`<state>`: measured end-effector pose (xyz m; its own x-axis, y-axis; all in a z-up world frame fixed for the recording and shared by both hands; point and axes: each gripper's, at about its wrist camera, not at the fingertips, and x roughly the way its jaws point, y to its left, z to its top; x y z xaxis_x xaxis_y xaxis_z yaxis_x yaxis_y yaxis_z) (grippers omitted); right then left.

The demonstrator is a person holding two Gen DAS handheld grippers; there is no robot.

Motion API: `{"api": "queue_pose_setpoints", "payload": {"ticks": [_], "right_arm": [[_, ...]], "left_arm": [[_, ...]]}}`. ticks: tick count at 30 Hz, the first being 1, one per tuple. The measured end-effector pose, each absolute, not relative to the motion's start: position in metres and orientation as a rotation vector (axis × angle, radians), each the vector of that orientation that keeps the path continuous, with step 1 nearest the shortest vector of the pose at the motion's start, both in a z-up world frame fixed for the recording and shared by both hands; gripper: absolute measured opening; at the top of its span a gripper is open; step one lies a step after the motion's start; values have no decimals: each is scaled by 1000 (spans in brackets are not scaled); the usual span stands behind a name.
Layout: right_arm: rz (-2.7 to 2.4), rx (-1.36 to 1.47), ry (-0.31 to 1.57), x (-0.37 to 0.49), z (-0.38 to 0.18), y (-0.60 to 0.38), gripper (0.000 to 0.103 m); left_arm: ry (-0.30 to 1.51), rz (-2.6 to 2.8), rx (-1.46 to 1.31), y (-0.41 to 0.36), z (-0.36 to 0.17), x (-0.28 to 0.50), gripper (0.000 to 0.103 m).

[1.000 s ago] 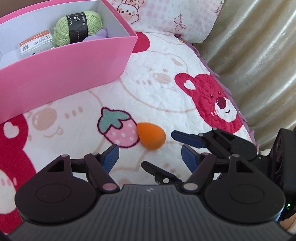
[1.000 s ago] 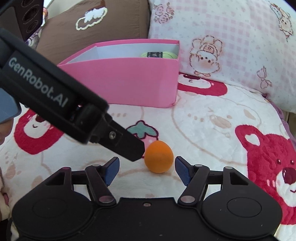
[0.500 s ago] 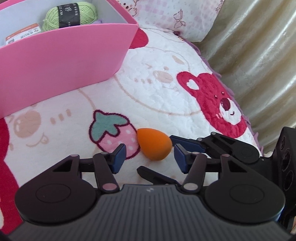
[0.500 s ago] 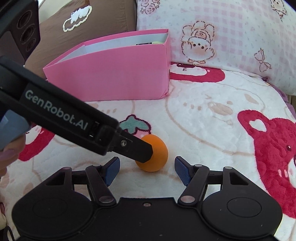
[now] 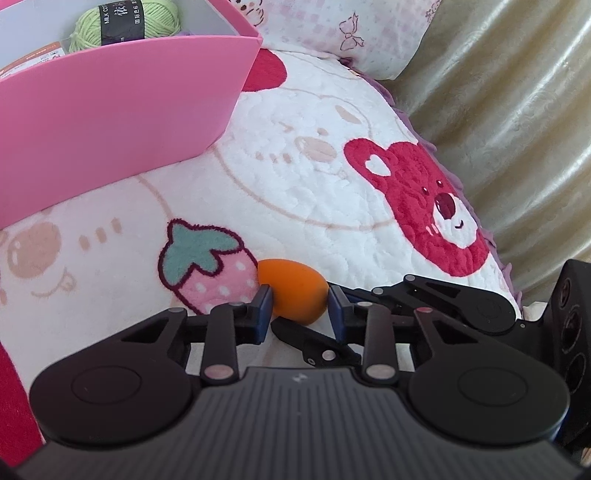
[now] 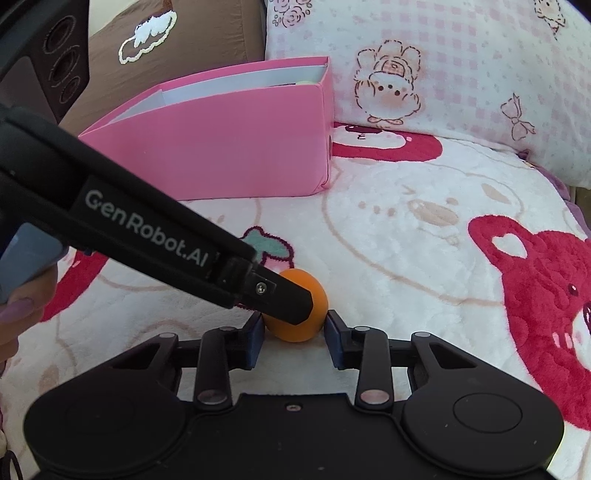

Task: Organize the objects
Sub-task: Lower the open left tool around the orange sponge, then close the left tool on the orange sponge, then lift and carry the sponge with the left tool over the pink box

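Orange egg-shaped sponge (image 5: 293, 293) sat on the bear blanket (image 5: 295, 177), pinched from both sides: left gripper (image 5: 299, 302) and right gripper (image 6: 294, 325) were both closing, pads touching it. Further back stood the pink box (image 5: 110, 107) with green yarn (image 5: 125, 24) inside.

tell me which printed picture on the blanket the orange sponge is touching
The pink strawberry with the teal leaf. The orange sponge lies against its edge; the red bear face sits well apart.
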<state>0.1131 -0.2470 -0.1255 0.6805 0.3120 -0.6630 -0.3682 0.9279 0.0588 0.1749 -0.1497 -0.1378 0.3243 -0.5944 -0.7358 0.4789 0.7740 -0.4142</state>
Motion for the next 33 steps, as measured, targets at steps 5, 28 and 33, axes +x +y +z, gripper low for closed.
{"api": "queue_pose_setpoints", "payload": {"ticks": [5, 28, 33], "right_arm": [[394, -68, 729, 110, -119, -245, 40], [459, -123, 712, 68, -83, -213, 40], [454, -149, 700, 55, -70, -202, 40]], "left_arm": [[1016, -703, -111, -146, -131, 169, 31], [980, -666, 1, -117, -91, 117, 31], [957, -679, -18, -102, -79, 106, 31]]}}
